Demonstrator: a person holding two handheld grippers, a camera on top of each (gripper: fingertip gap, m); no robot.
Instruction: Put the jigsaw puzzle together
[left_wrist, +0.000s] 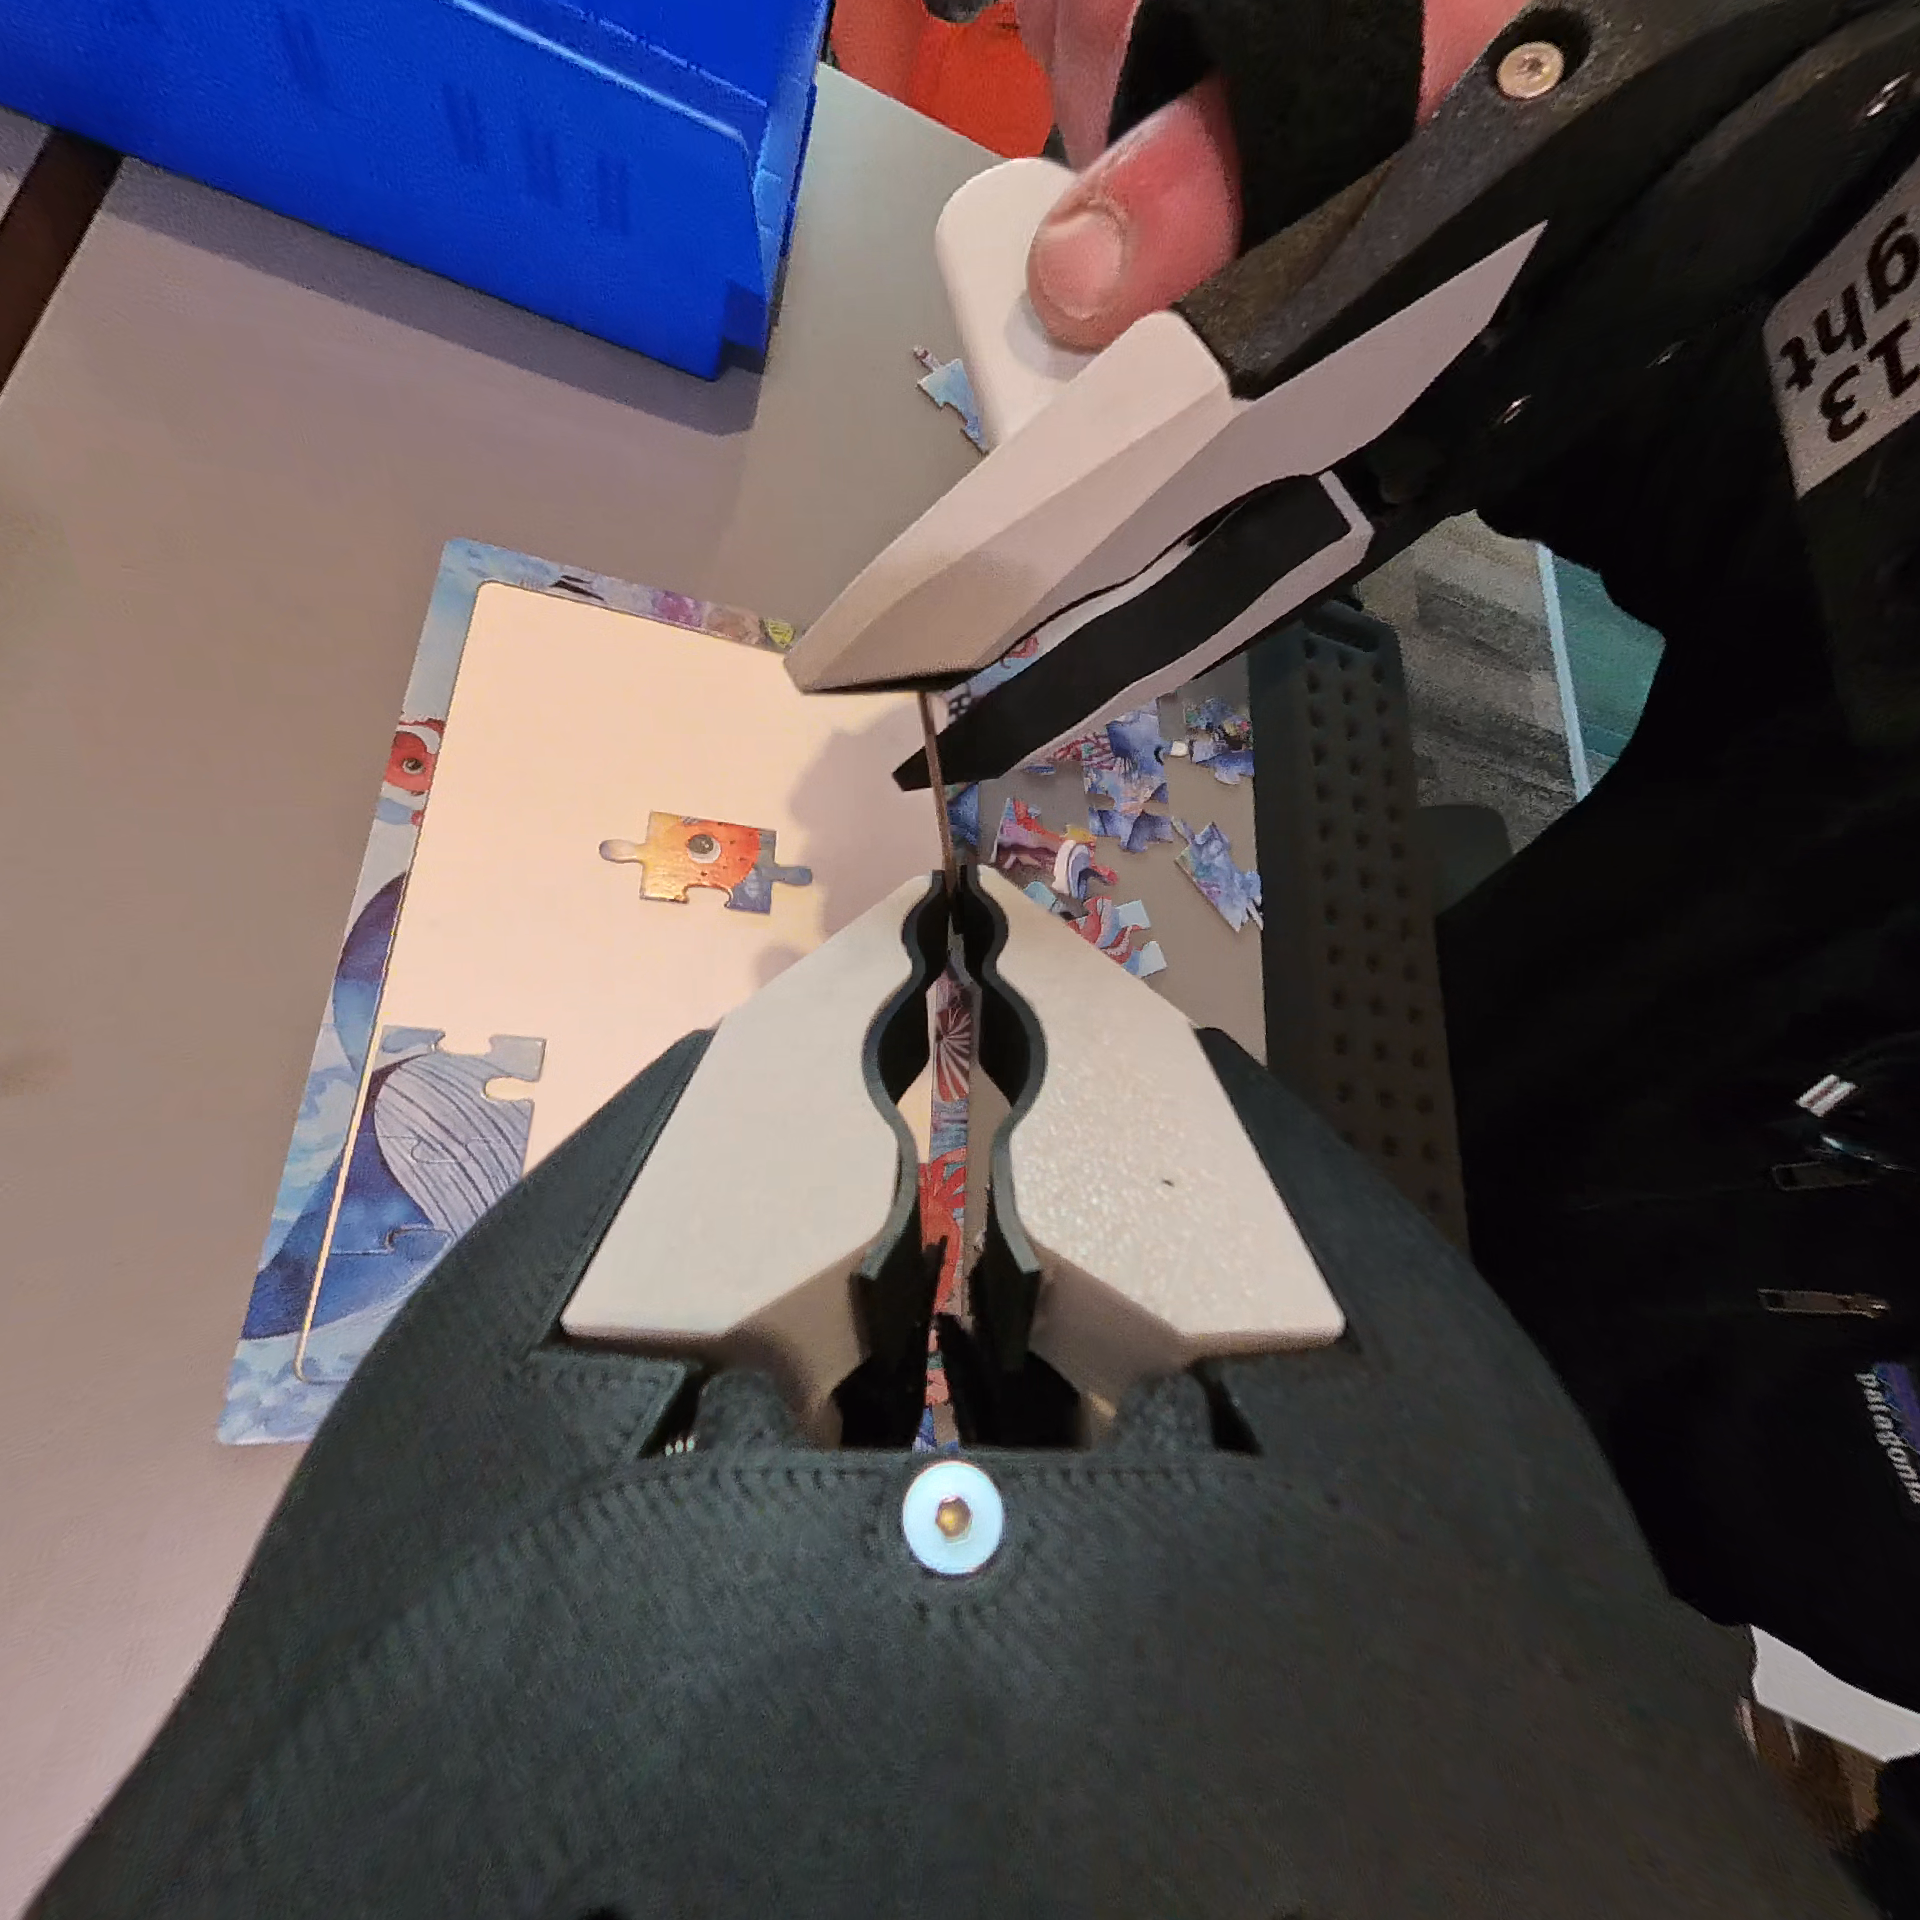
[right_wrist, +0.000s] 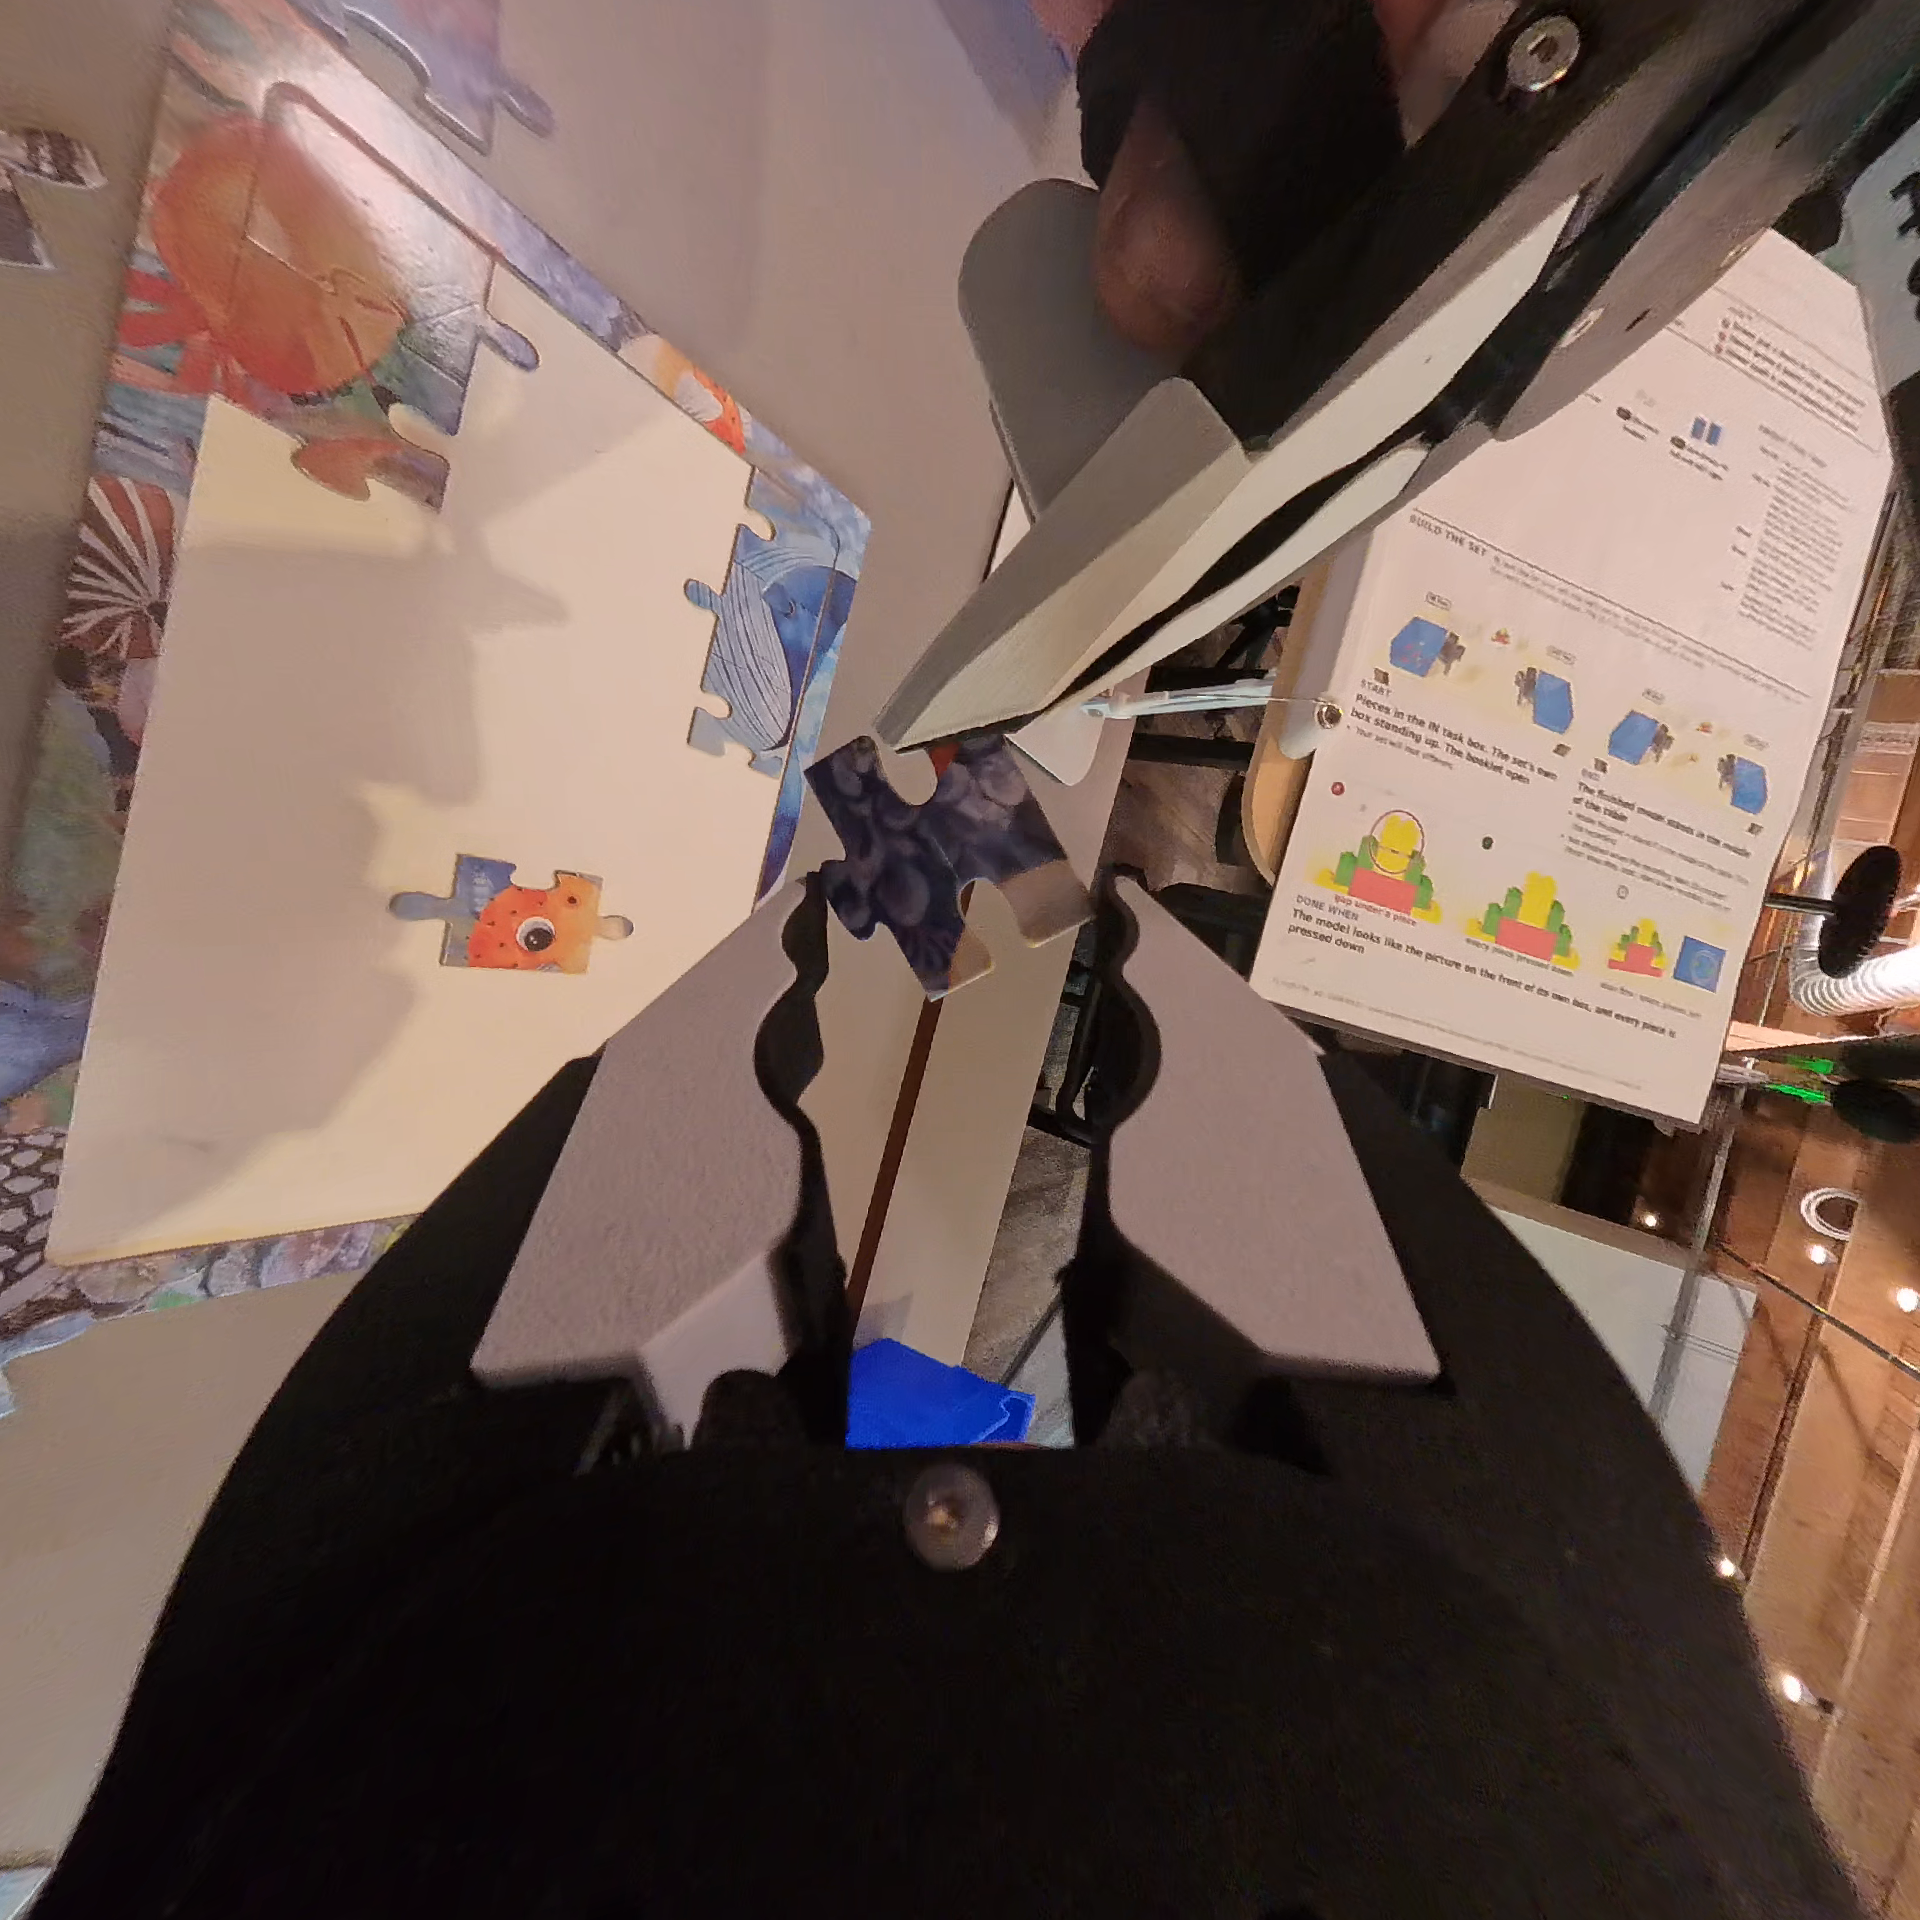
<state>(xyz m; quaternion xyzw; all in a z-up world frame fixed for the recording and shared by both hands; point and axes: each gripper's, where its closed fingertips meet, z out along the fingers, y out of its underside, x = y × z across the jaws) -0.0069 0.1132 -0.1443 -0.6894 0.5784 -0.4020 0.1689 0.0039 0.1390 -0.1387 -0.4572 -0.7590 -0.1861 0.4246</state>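
Currently left hand-held gripper (left_wrist: 951, 894) is clenched on a blue puzzle piece (right_wrist: 925, 873), held edge-up in the air over the near edge of the puzzle tray (left_wrist: 582, 707). Right hand-held gripper (right_wrist: 961, 888) is released, jaws apart either side of the piece. Looks like a hand-over or regrip. To do it well, the right should close flat on the piece body, not a tab, before the left lets go. Tray is mostly bare: fish piece (left_wrist: 707, 857) loose mid-tray, whale pieces (left_wrist: 447, 1122) seated at a corner. Spare pieces (left_wrist: 1132, 821) lie on the worktop (left_wrist: 208, 520) beside it.
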